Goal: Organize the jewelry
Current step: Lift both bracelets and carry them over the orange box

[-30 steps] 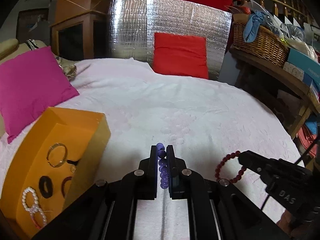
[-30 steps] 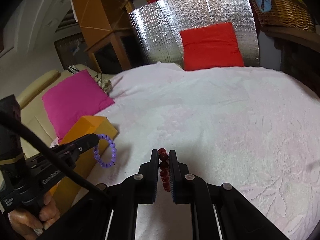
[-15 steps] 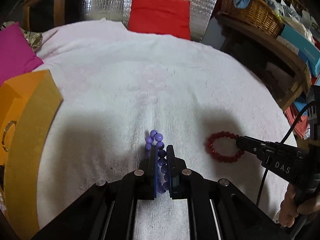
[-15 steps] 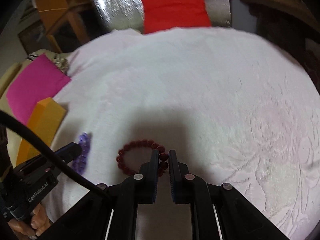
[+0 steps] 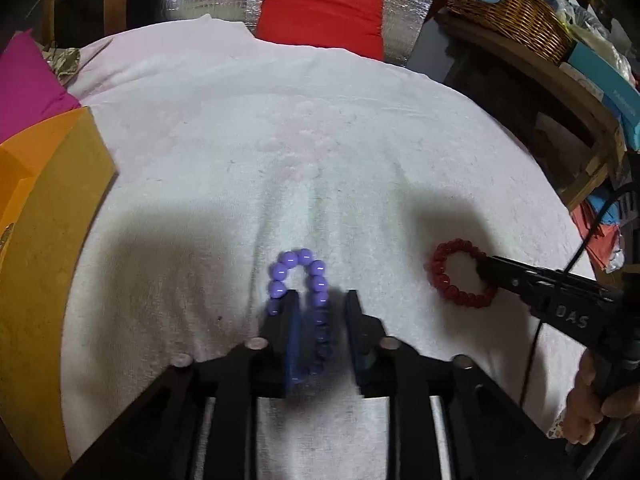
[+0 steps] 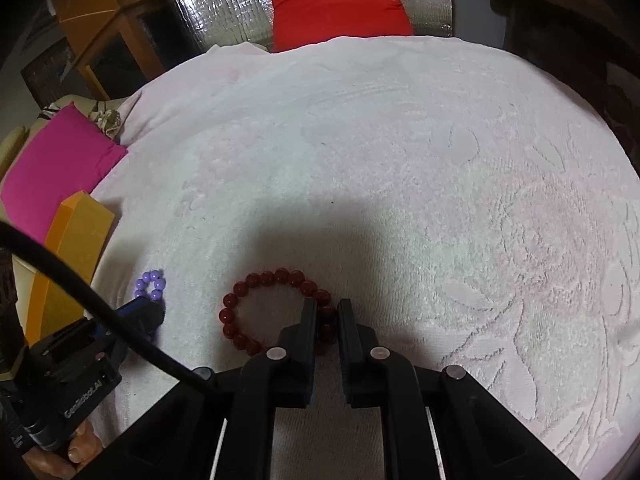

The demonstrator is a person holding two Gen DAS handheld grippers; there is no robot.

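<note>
The left gripper (image 5: 320,300), marked "GenRobot.AI", is opening around the purple bracelet (image 5: 298,280) lying on the white towel (image 5: 360,140). Right of that bracelet, the right gripper (image 6: 325,308), lettered "DAS", pinches the red bracelet (image 6: 256,308).

A purple bead bracelet (image 5: 304,296) lies flat on the white towel (image 5: 340,140), a narrow loop of glossy round beads stretched from near to far, its near end in shadow. To its right, well apart, a dark red bead bracelet (image 5: 460,274) lies flat too, an open, nearly round ring of smaller beads. On the left edge sits the orange jewelry box (image 5: 44,240), its tall side wall facing the bracelets; little of its inside shows.
</note>
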